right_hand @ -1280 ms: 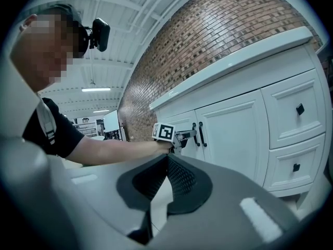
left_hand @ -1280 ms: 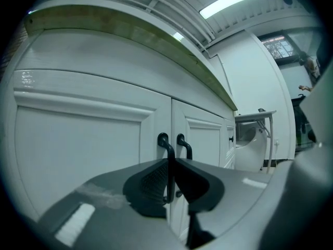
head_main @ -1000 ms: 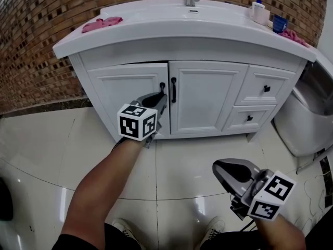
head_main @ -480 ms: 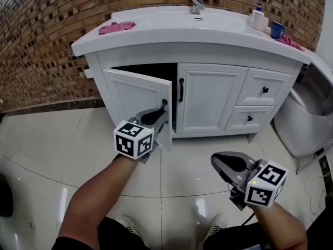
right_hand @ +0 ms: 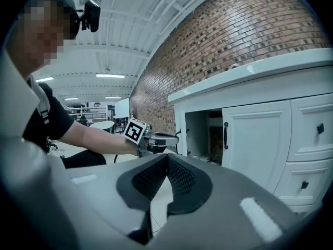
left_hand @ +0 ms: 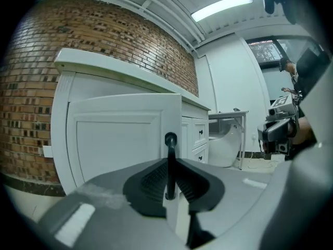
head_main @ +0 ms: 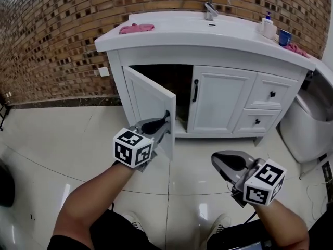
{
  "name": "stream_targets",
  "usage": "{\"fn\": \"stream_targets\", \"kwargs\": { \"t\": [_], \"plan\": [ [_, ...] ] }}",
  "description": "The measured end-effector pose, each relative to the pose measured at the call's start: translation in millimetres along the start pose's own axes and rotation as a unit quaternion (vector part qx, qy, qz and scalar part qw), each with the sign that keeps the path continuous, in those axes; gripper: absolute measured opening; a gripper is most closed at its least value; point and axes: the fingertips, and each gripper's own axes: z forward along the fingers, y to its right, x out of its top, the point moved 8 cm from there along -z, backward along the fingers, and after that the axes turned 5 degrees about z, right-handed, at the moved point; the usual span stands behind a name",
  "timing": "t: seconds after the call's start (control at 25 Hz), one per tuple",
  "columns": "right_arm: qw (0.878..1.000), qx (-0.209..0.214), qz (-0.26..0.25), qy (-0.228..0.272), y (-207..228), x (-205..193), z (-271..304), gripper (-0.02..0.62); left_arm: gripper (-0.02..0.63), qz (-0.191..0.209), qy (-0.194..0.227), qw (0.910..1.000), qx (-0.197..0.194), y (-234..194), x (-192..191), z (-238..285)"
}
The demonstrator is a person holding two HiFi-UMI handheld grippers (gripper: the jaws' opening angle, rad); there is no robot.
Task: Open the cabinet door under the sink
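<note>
Your left tool [head_main: 164,121] pinches the black handle [left_hand: 169,166] of the half-open cabinet door [head_main: 147,99]; your right tool [head_main: 218,161] hangs closed, empty.

- The cabinet interior [head_main: 181,85] behind the open door [head_main: 151,100] is dark; its contents cannot be made out.
- The door handle [head_main: 167,114] is mostly covered by the left gripper [head_main: 164,122] in the head view.
- The white fixture [head_main: 311,124] at right is cut off by that view's edge.

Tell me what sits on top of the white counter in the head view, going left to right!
pink cloth → faucet → white soap bottle → blue cup → second pink cloth
</note>
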Motion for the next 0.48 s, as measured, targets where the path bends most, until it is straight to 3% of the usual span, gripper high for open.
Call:
{"fn": "stream_targets", "kwargs": {
  "t": [0.24, 0.48],
  "plan": [
    [1.0, 0.012, -0.006, -0.001, -8.9, 3.2, 8.7, 0.008, 0.048, -0.002, -0.007, 1.0, 0.004, -3.6, -6.2, -37.3],
    [1.0, 0.022, -0.009, -0.005, -16.5, 3.9, 17.2, 0.008, 0.043, -0.002, -0.013, 0.9994, 0.033, -20.8, -15.5, -93.7]
  ]
}}
